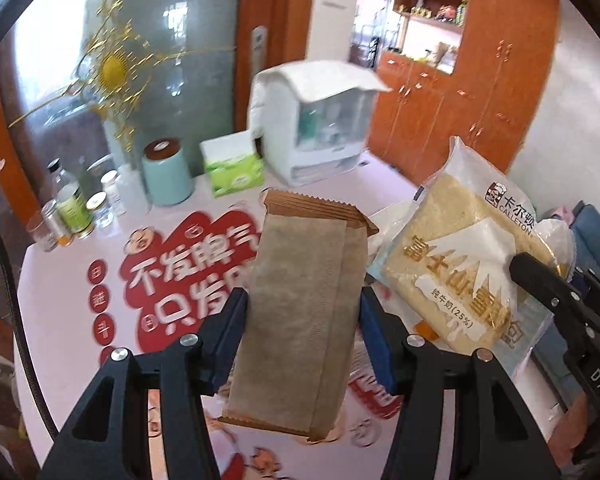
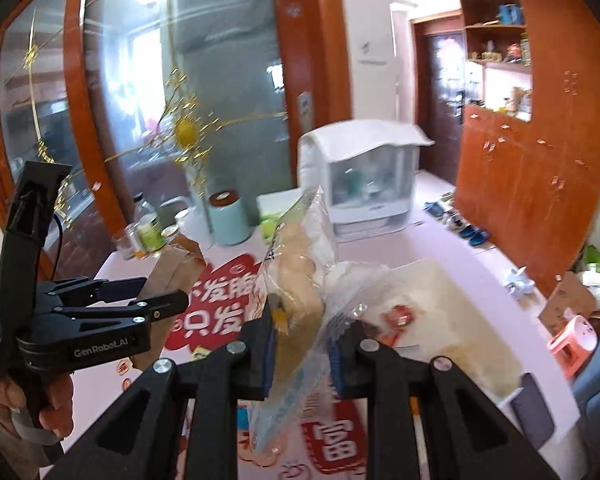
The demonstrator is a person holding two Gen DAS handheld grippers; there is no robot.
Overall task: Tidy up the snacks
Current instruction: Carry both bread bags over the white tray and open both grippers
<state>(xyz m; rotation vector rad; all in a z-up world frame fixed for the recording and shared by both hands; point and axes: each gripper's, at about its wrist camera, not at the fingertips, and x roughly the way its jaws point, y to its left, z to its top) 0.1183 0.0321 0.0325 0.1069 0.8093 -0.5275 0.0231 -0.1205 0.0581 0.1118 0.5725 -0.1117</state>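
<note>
My left gripper is shut on a brown paper snack pack and holds it upright above the pink table. The same pack and left gripper show at the left of the right wrist view. My right gripper is shut on a clear bag of bread, held edge-on above the table. In the left wrist view that bread bag hangs just right of the brown pack, with the right gripper's black finger on it. A translucent bin with a small red snack lies to the right.
At the table's back stand a mint canister, a green tissue pack, several small bottles and a white covered appliance. A glass door is behind. Wooden cabinets, shoes and a pink stool are at right.
</note>
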